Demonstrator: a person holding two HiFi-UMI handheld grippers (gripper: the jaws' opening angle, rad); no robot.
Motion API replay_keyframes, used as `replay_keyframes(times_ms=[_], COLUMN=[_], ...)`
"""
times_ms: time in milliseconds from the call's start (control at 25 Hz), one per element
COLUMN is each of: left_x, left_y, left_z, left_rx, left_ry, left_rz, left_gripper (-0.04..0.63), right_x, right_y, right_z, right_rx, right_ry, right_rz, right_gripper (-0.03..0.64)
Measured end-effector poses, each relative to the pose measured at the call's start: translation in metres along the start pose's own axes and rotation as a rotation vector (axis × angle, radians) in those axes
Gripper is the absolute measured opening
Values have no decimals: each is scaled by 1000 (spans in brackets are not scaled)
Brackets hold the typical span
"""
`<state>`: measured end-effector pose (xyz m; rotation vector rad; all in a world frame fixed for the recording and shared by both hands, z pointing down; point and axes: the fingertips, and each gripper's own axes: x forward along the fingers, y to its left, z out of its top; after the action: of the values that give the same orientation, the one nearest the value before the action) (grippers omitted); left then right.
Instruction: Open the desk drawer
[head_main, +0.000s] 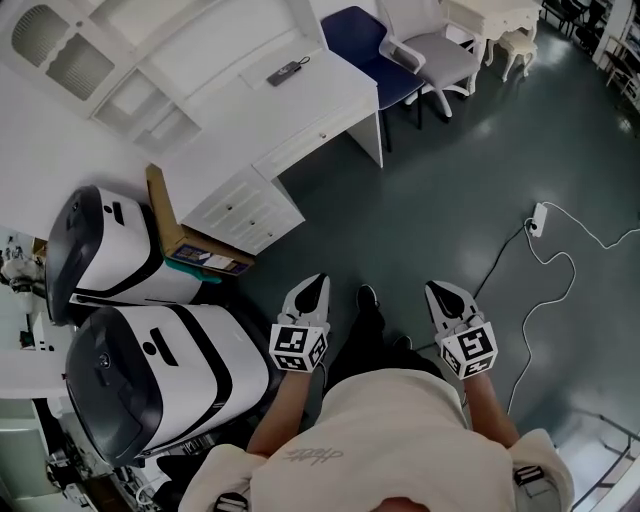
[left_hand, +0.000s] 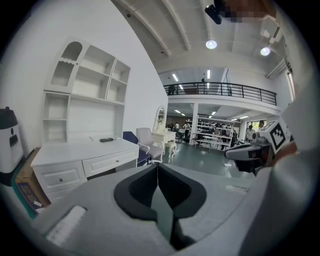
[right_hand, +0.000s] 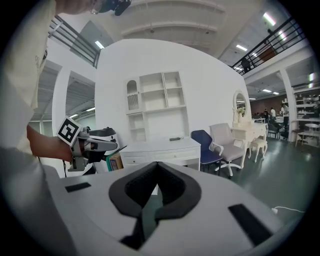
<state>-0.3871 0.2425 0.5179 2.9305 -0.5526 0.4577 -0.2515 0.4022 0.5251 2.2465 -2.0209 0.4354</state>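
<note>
The desk drawer (head_main: 318, 135) is closed. It sits under the top of the white desk (head_main: 330, 95), which stands at the wall. A remote control (head_main: 285, 72) lies on the desk top, and a blue chair (head_main: 362, 38) stands just beside the desk. Well apart from the desk, the left gripper (head_main: 318, 282) and the right gripper (head_main: 433, 288) hang over the dark floor (head_main: 440, 200). Each has its jaws pressed together with nothing between them.

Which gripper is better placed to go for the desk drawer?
Left, marginally. The left gripper stands nearer the desk drawer; the right gripper sits farther across. Both are well short, jaws shut.
</note>
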Motion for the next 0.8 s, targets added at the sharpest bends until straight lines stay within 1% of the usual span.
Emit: replay_keyframes(times_ms=[120, 200, 280, 400, 520, 800], left_x=[27, 48, 68, 94, 119, 171], left_y=[16, 29, 49, 79, 105, 151], left_z=[12, 26, 33, 41, 52, 62], left_rx=[-31, -27, -18, -33, -43, -28], left_ry=[-15, -40, -43, -44, -46, -35], left_rz=[-17, -23, -20, -14, -25, -74], left_gripper=[17, 17, 17, 17, 17, 17], right_x=[23, 45, 71, 108, 143, 196], right_y=[-13, -23, -27, -31, -38, -57], right_z=[17, 35, 50, 73, 97, 111], right_rx=[-8, -27, -47, -71, -91, -99], right_ry=[16, 15, 12, -2, -21, -6], right_rz=[-7, -1, 12, 26, 17, -31], right_gripper=[2, 2, 2, 2, 2, 2])
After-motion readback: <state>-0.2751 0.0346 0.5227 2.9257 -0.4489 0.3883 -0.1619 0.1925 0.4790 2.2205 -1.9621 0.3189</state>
